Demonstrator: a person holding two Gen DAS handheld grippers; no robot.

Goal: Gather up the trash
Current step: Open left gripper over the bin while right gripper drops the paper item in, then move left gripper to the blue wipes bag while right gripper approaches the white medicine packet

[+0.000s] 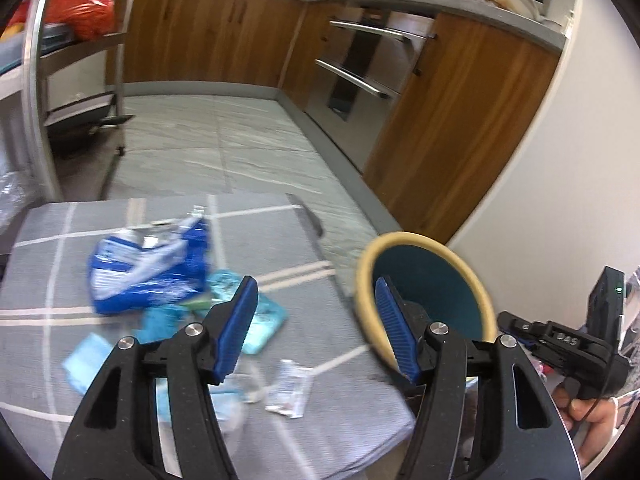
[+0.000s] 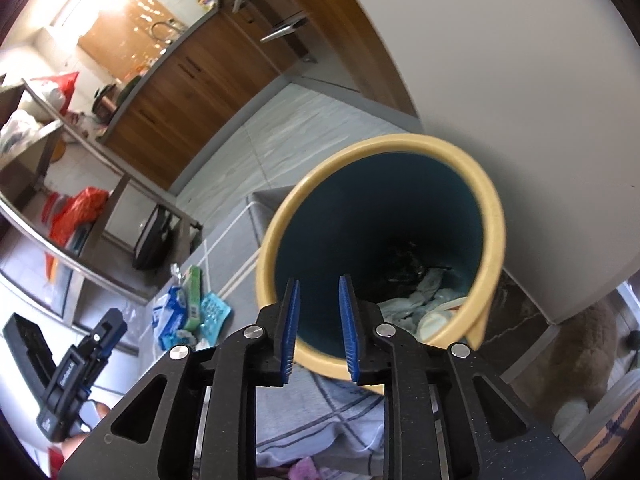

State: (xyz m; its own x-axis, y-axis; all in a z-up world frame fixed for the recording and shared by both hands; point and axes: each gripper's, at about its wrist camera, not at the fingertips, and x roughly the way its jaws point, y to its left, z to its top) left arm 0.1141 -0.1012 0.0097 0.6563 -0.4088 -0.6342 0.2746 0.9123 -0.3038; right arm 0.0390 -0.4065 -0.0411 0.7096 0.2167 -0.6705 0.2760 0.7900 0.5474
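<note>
At the bottom of the left wrist view the left gripper point(image 1: 316, 300) is seen with its blue pads spread wide and nothing held between them; at the bottom of the right wrist view the right gripper point(image 2: 319, 312) is seen with its pads parted by a narrow gap, likewise empty, poised over the near rim of the bin point(image 2: 494, 216). The bin, teal inside with a cream rim, is set at the right edge of a grey checked mat point(image 1: 340, 408), and appears at centre right in both views; pale crumpled papers point(image 2: 416, 304) and something dark that cannot be made out are seen at its bottom. Left of the bin, on the mat, loose trash is spread: a blue and white wrapper point(image 1: 148, 268) at centre left of the left view; teal packets point(image 1: 264, 320) just below it, partly hidden by the left pad; a small white crumpled wrapper point(image 1: 290, 392) near the lower middle. A green box point(image 2: 194, 284) is shown beside the blue wrapper in the right view. Wooden cabinets point(image 1: 460, 128) are ranged across the upper part of the frame.
</note>
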